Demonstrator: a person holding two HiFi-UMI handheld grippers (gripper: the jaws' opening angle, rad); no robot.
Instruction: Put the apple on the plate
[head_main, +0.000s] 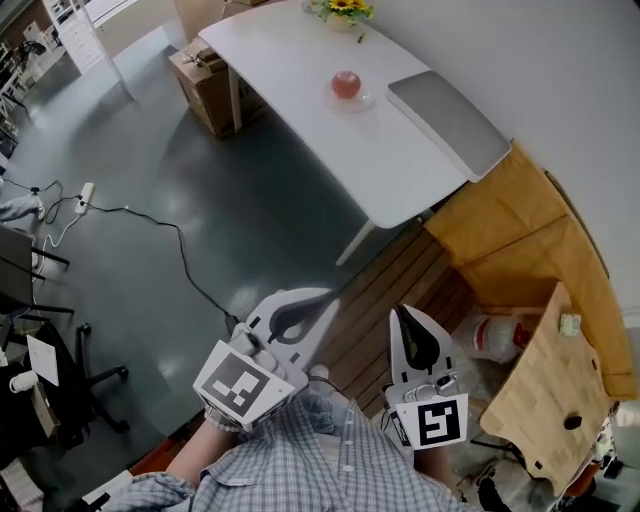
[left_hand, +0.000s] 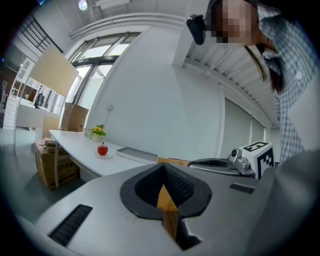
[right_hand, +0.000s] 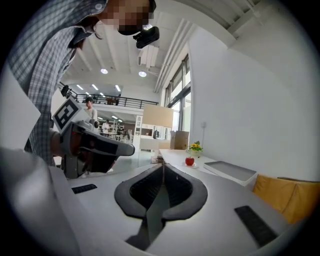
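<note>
A red apple (head_main: 346, 84) sits on a small clear plate (head_main: 363, 100) on the white table (head_main: 290, 70), far ahead of me. The left gripper view shows the apple (left_hand: 102, 149) small on the plate (left_hand: 103, 156); the right gripper view shows the apple (right_hand: 189, 161) too. My left gripper (head_main: 328, 294) and right gripper (head_main: 402, 311) are held close to my body, well short of the table. On the left gripper (left_hand: 162, 167) and the right gripper (right_hand: 163, 167) the jaws meet at the tips with nothing between them.
A flat grey tray (head_main: 446, 122) lies right of the apple, a pot of yellow flowers (head_main: 343, 10) behind it. A cardboard box (head_main: 205, 78) stands under the table's left side. Brown cardboard sheets (head_main: 520, 225) lie at the right. A power cable (head_main: 150, 222) crosses the floor.
</note>
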